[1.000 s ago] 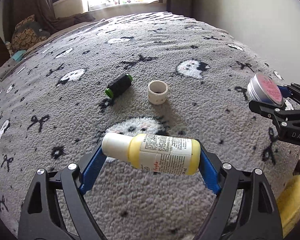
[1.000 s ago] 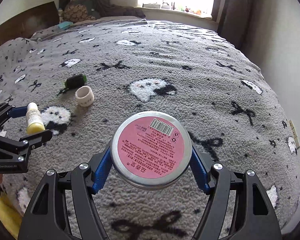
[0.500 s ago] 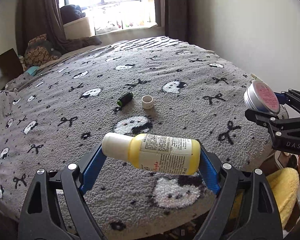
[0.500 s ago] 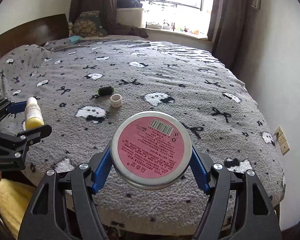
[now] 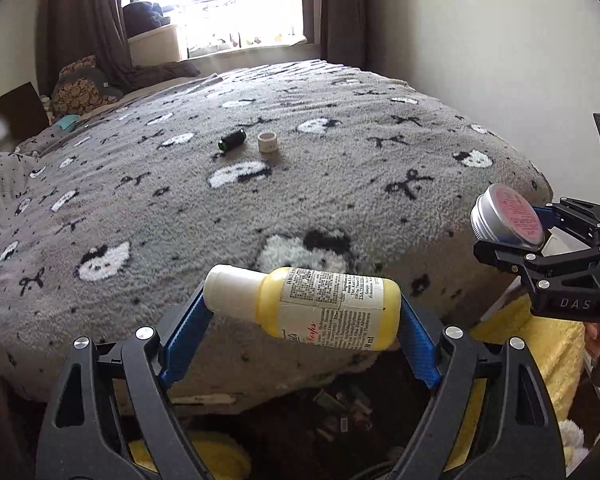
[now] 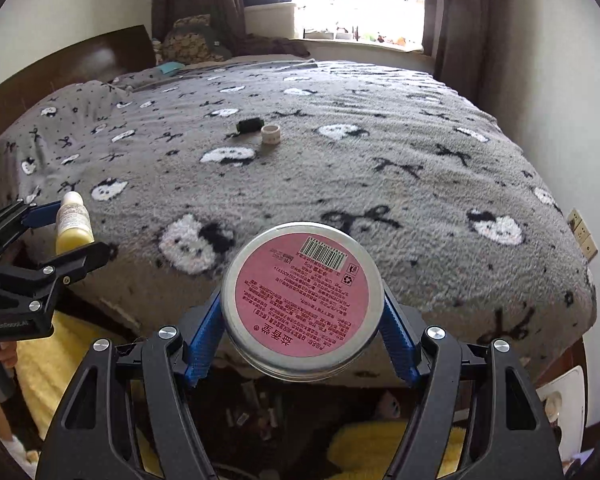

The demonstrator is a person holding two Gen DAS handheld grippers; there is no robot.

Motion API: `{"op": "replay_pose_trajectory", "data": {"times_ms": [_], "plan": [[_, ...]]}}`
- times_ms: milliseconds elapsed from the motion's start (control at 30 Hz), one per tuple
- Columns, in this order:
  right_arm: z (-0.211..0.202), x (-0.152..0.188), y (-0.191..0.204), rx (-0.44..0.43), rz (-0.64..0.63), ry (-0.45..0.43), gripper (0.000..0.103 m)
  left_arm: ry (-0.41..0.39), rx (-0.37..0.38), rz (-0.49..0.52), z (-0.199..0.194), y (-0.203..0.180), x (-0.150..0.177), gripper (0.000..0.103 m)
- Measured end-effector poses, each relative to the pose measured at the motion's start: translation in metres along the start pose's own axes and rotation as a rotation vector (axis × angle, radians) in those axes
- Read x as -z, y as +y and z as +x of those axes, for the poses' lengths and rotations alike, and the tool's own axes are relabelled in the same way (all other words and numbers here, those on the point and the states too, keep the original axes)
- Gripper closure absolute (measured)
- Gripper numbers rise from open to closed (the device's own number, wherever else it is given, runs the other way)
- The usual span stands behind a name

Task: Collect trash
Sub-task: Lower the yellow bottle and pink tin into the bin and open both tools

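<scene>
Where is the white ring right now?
The white ring sits mid-bed on the grey blanket, just right of the black spool, beyond both grippers in both wrist views.

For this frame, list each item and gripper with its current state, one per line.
left gripper: shut on yellow bottle, off the bed.
yellow bottle: capped, held sideways end to end, lifted.
right gripper: shut on round tin.
round tin: closed, held by its rim, pink label facing the camera.
black spool: lying on its side on the blanket.
white ring: resting on the blanket beside the spool.
blanket: spread over the bed.
</scene>
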State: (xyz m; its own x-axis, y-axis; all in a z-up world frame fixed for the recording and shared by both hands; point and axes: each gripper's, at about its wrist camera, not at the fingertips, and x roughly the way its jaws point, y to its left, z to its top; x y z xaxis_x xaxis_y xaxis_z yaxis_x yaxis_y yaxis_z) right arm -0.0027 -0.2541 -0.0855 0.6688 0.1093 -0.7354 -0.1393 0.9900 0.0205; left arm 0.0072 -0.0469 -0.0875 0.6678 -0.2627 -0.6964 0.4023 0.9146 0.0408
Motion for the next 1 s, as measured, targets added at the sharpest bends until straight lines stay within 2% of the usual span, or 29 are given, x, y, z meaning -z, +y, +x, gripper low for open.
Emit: {"op": "replay_pose_trajectory", "data": {"times_ms": [433, 833, 1000], "plan": [[0.054, 0.083, 0.018, -0.072, 0.067, 0.24, 0.032, 0.255, 0.074, -0.044, 0.056, -0.009, 0.099, 0.022], [0.109, 0.123, 0.034, -0.098, 0.096, 0.429, 0.032, 0.473, 0.07, -0.09, 0.118, 0.002, 0.161, 0.022], [0.128, 0.135, 0.034, -0.125, 0.135, 0.498, 0.032, 0.565, 0.117, -0.115, 0.14, 0.004, 0.177, 0.022]]}}
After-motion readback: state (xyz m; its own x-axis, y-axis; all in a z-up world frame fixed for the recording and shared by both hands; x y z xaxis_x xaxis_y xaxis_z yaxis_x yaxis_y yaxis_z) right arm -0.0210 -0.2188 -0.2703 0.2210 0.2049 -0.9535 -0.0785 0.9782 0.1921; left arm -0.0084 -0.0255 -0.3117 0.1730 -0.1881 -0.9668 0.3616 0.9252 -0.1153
